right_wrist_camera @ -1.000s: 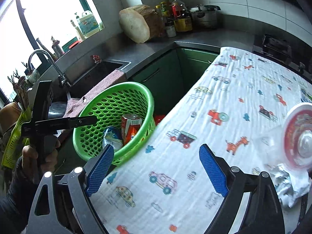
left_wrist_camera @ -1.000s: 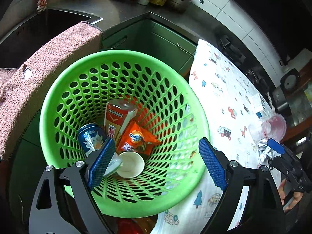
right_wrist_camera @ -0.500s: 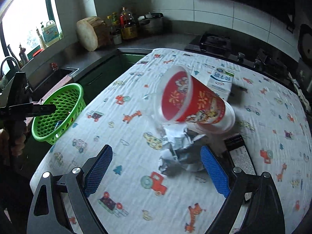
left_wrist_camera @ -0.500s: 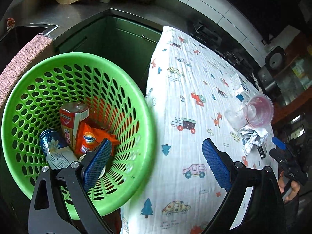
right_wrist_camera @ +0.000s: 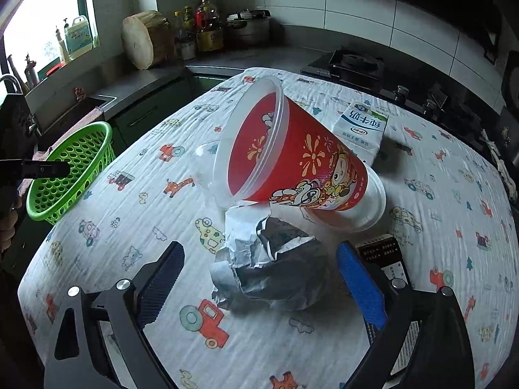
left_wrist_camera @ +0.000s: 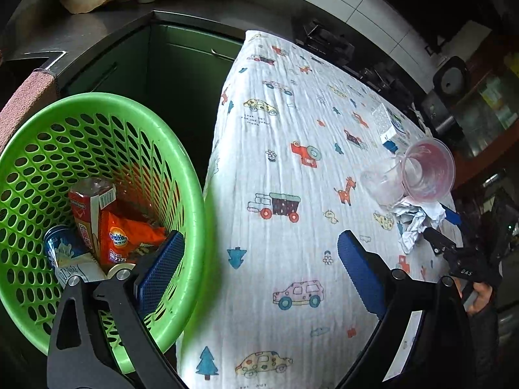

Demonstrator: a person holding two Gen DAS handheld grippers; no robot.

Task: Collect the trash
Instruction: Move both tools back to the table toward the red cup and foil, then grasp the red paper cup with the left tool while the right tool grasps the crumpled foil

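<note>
Between right gripper [right_wrist_camera: 259,278] jaws spread wide, crumpled paper [right_wrist_camera: 269,265], left gripper [left_wrist_camera: 256,269] jaws released.

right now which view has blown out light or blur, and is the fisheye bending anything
Right wrist view: the window at upper left is blown out white; the crumpled paper and red cup are sharp. Left wrist view: dim, black corners, soft green basket rim. Both bend the tablecloth edges.

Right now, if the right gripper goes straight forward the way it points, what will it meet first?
Most likely the crumpled paper wad, which lies on the tablecloth just ahead of the open right gripper and between its fingers. The tipped red cup lies behind it. Depth is hard to judge.
</note>
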